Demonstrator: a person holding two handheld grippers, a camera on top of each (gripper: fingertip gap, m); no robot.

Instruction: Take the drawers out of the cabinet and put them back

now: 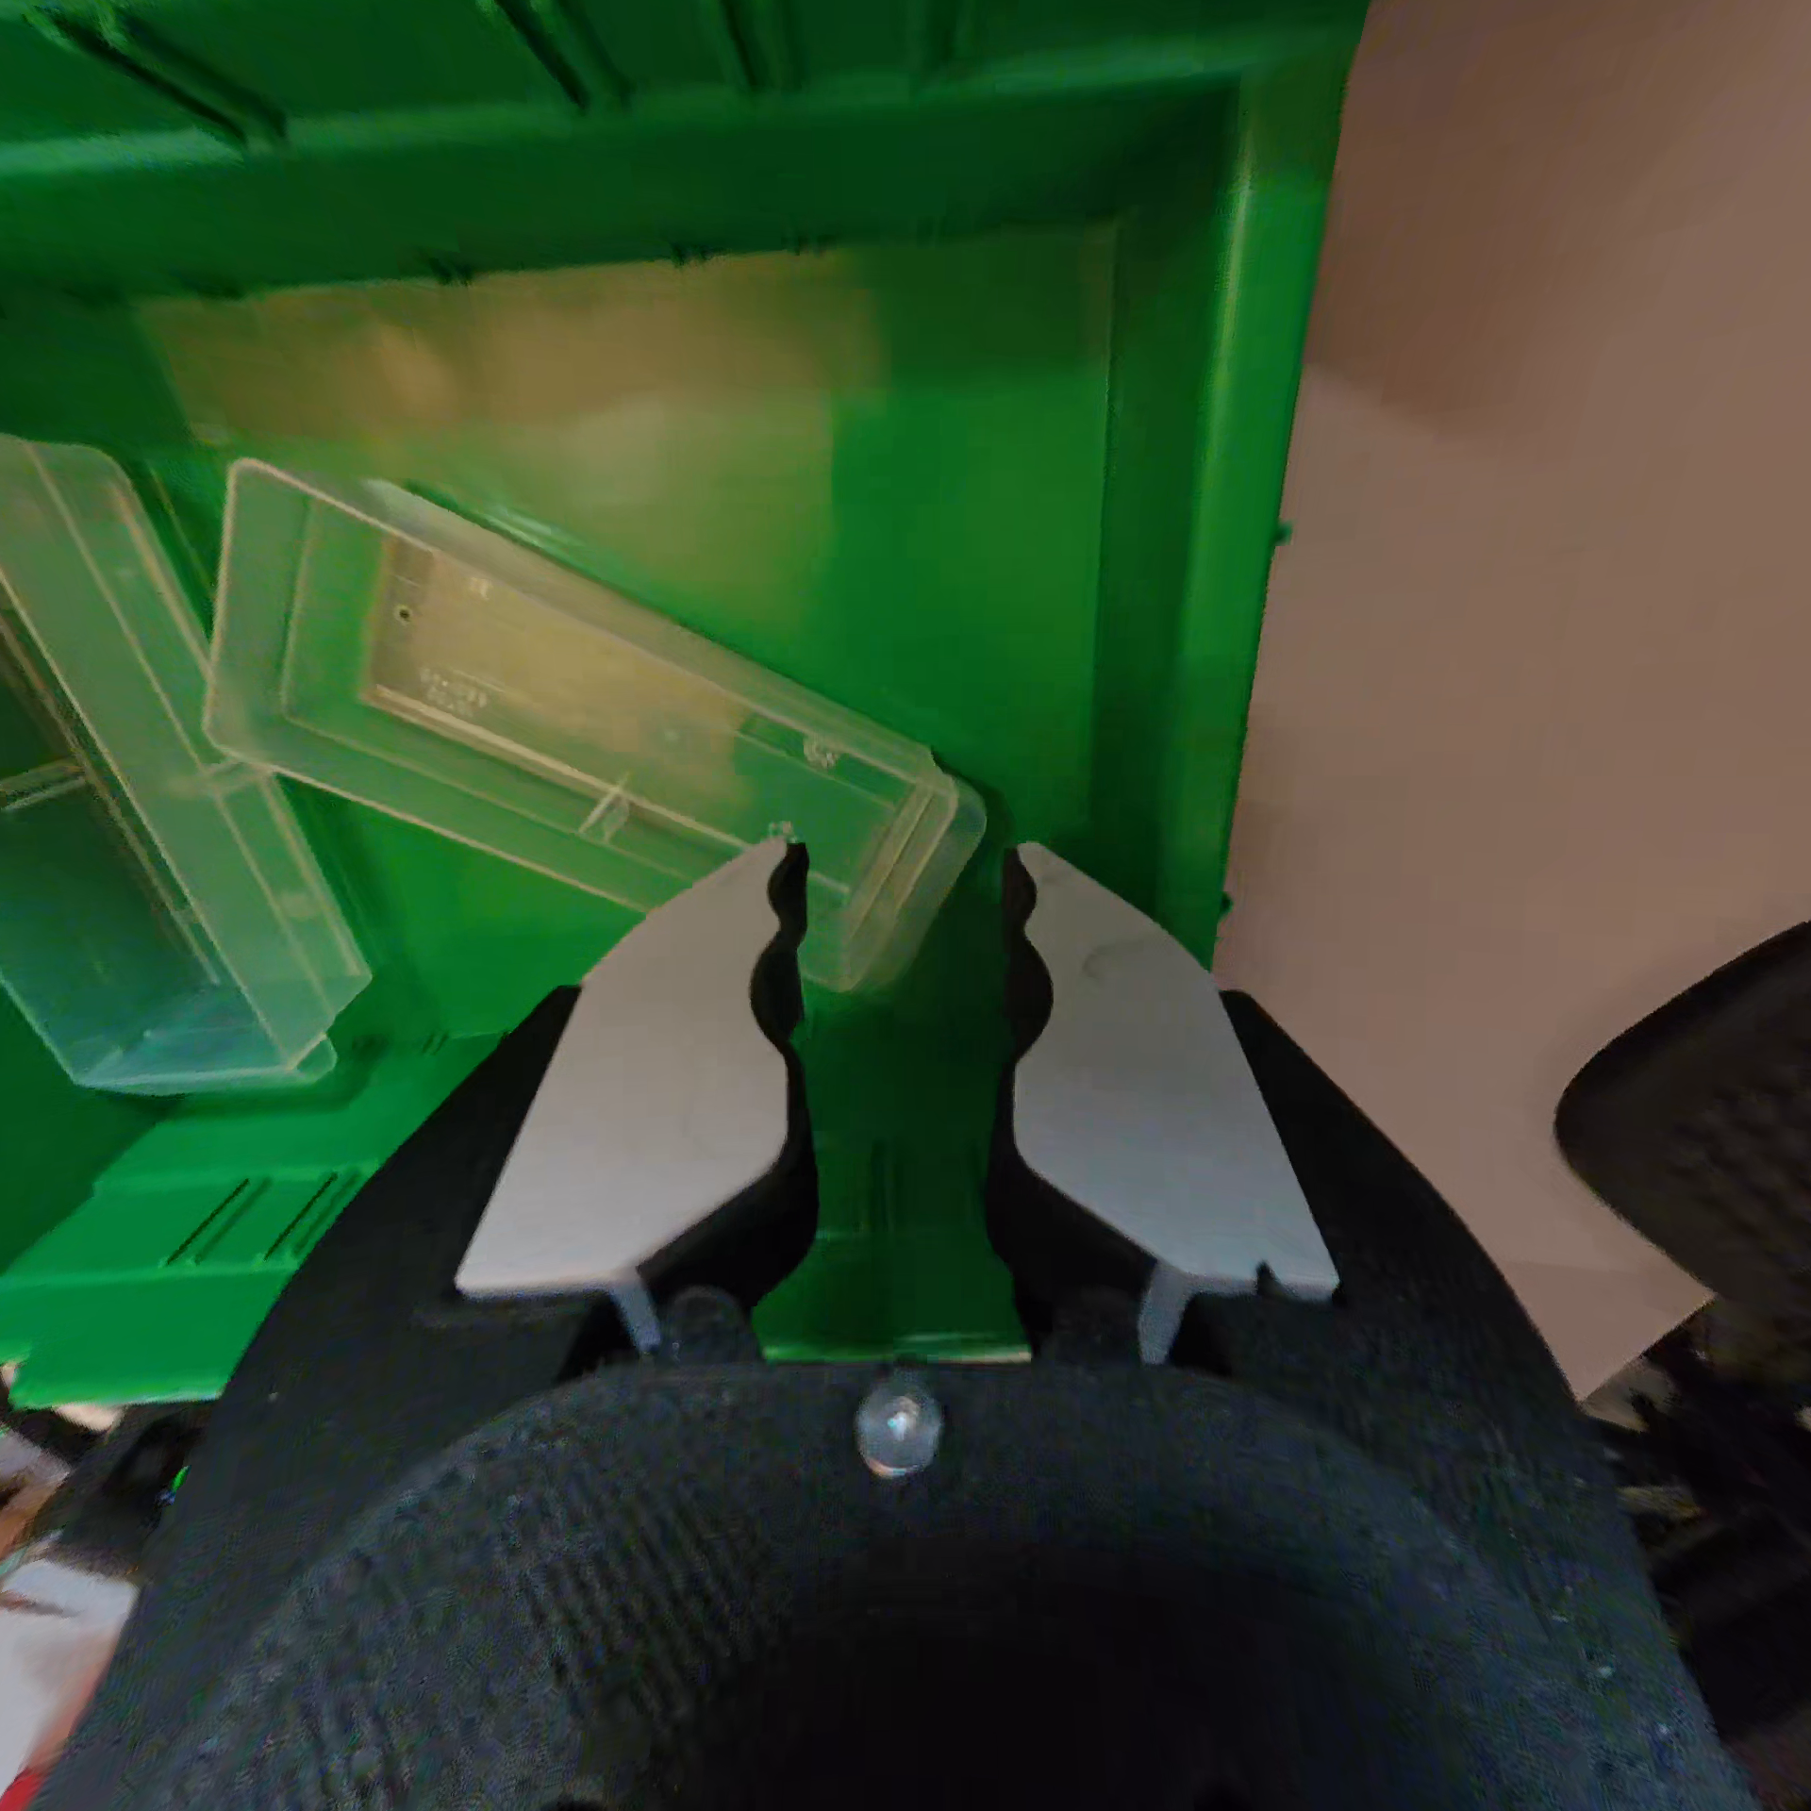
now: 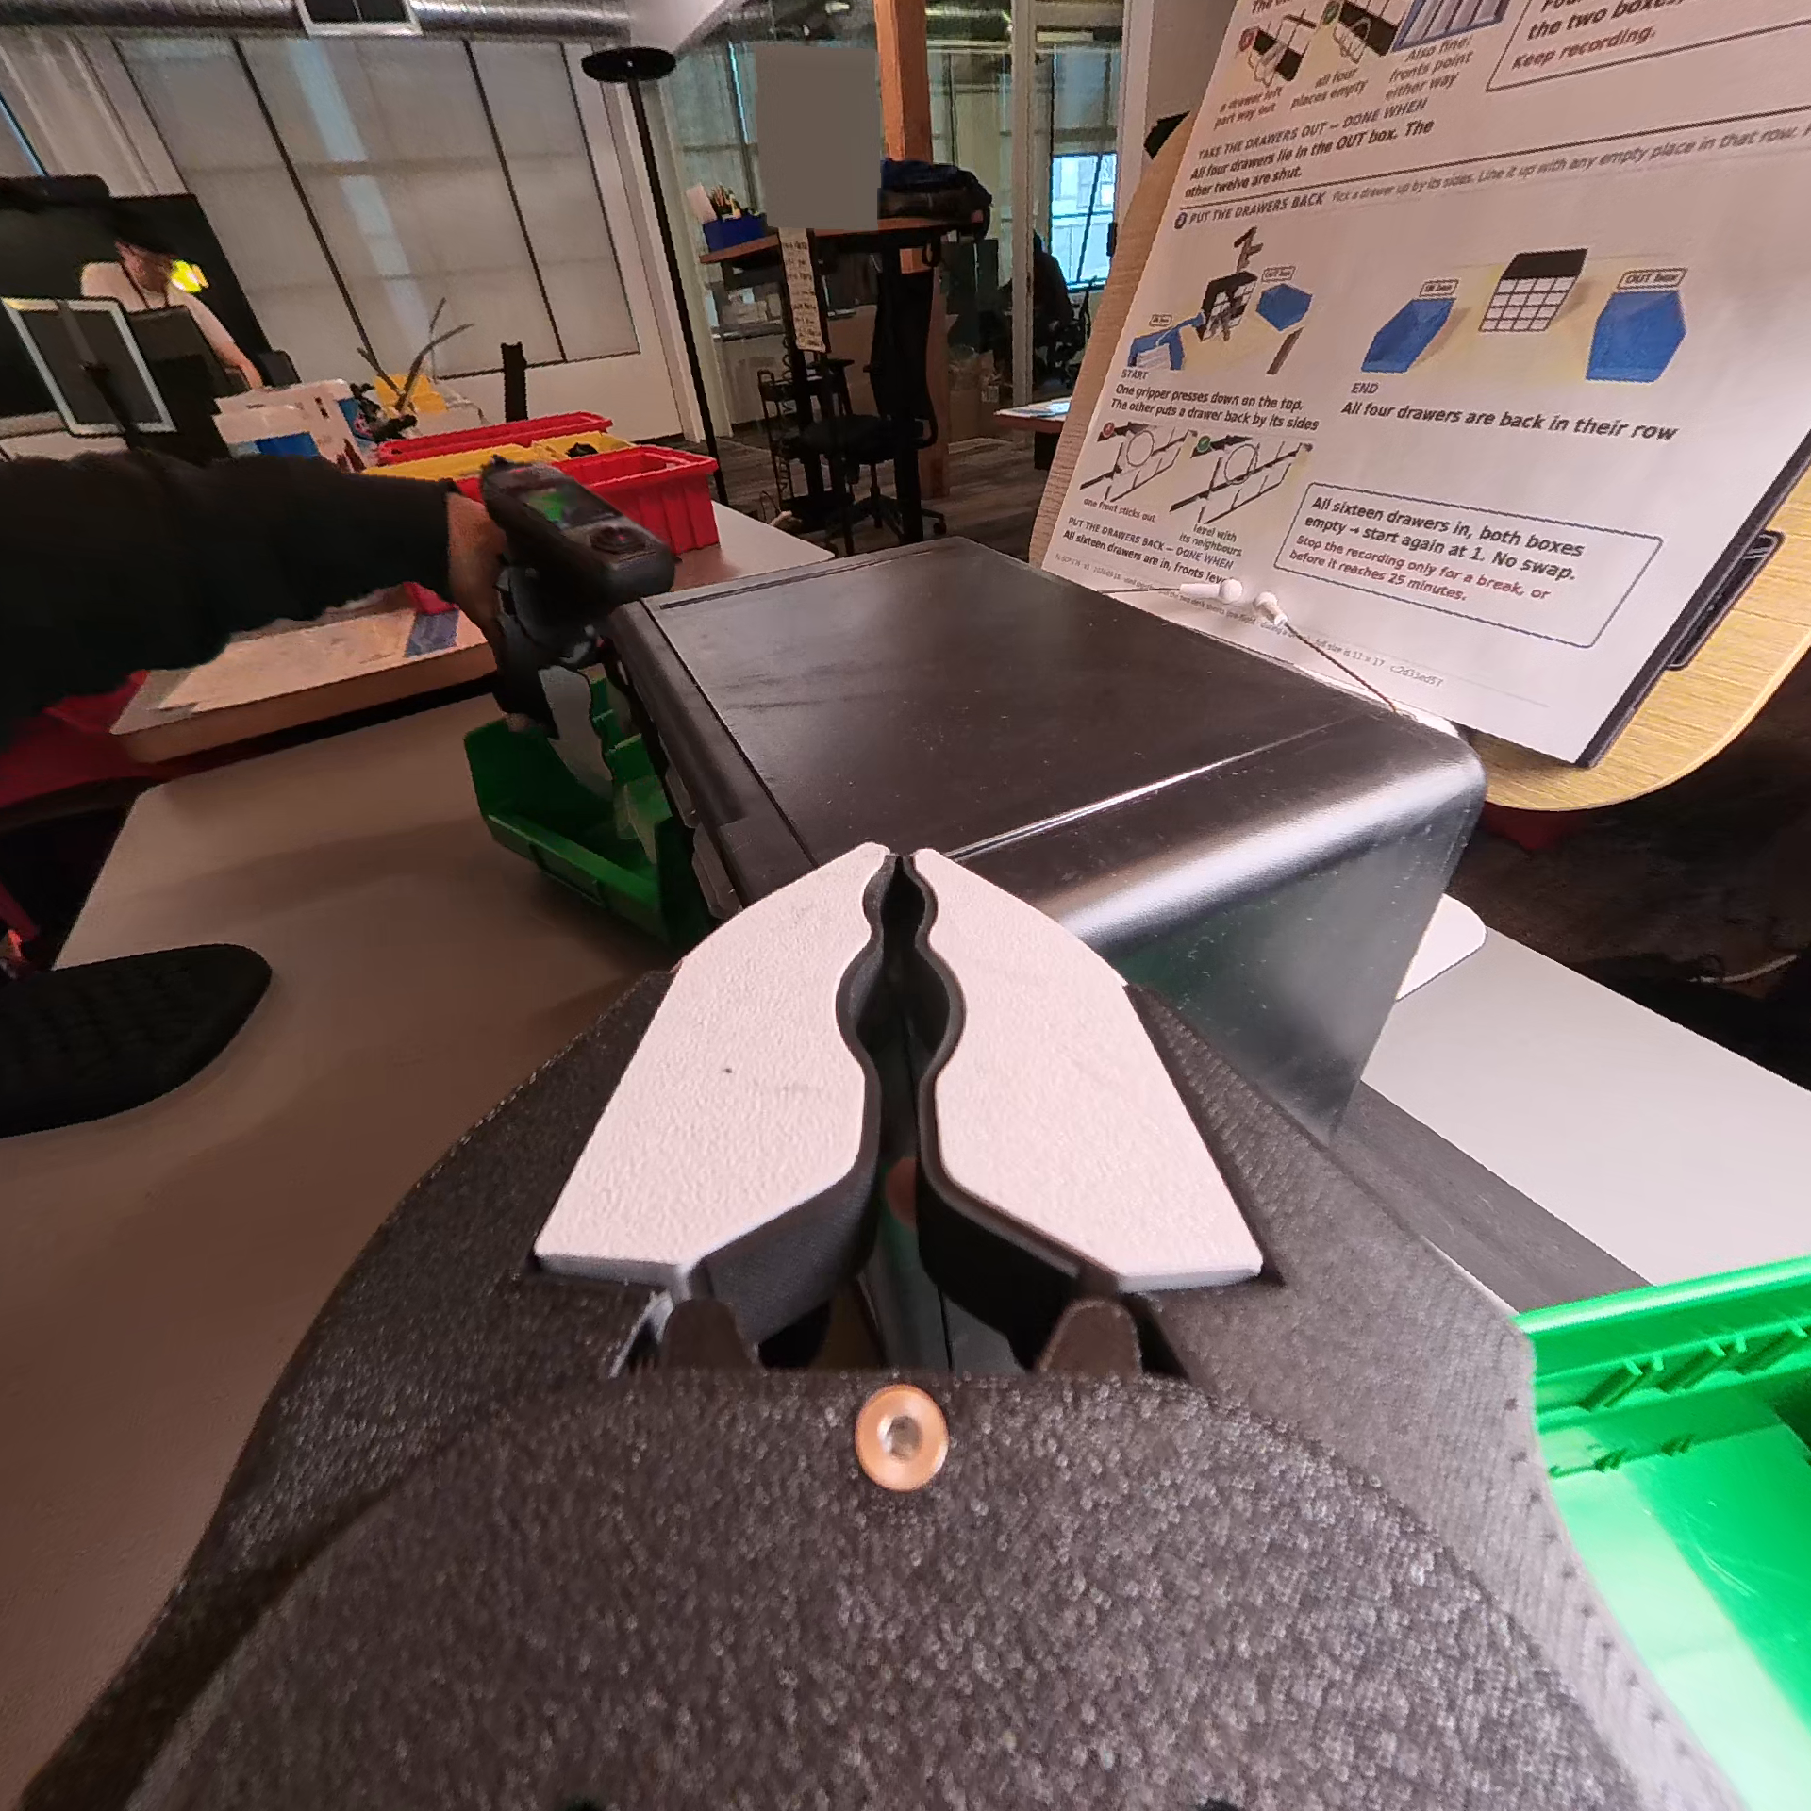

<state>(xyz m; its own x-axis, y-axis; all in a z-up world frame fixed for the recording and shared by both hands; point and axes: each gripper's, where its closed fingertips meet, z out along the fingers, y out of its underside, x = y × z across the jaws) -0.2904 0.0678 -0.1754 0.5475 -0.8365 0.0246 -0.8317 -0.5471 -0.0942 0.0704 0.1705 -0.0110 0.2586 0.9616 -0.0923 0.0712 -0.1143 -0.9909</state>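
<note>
In the left wrist view, two clear plastic drawers lie in a green bin (image 1: 1245,490). One drawer (image 1: 549,706) lies slantwise and the other (image 1: 147,882) is at the left edge. My left gripper (image 1: 902,862) is open just above the bin, with the near corner of the slanted drawer between its fingertips, not clamped. In the right wrist view, the black cabinet (image 2: 980,706) stands on the table. My right gripper (image 2: 902,867) is shut and empty over the near edge of its top. I cannot tell if it touches. The left gripper (image 2: 559,588) shows beyond, over the bin (image 2: 568,833).
A second green bin (image 2: 1666,1470) sits at the near right of the cabinet. An instruction board (image 2: 1421,392) leans behind the cabinet. A black mesh chair part (image 2: 118,1029) overhangs the pale table (image 2: 294,980). Red and yellow bins (image 2: 608,470) stand on a far table.
</note>
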